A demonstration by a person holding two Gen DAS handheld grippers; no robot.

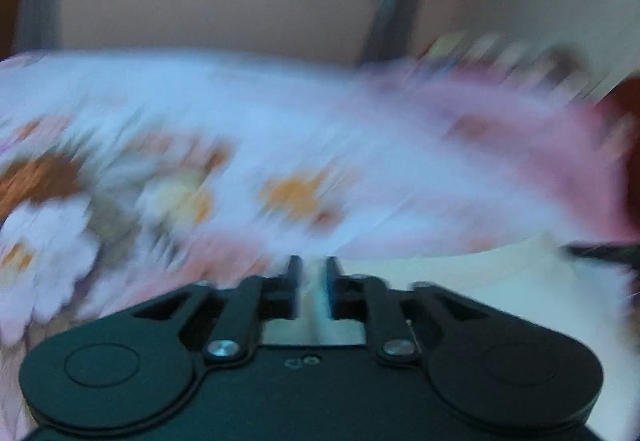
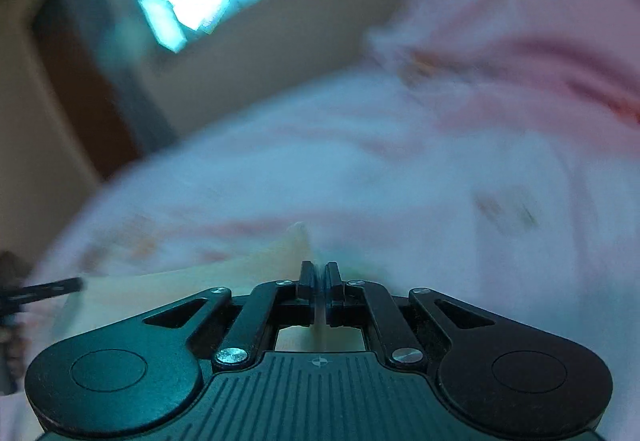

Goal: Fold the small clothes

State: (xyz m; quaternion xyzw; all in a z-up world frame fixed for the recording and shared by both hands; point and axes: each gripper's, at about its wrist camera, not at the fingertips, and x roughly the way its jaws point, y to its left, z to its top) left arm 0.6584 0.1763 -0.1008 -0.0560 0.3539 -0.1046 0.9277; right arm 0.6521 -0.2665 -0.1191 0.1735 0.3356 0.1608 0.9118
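As both views blur | no writing legible | right claw (image 2: pixel 319 273) pinches cream cloth (image 2: pixel 248 273)

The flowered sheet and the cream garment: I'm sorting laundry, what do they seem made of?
Flowered sheet: soft, matte woven cloth, probably cotton; it drapes, but blur hides the weave. Cream garment: thin, limp fabric, creased where the right gripper pinches it.

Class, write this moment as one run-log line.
left hand-held gripper: slightly apart, cloth between | right hand-held gripper: shut on pale garment | surface: floral bedding
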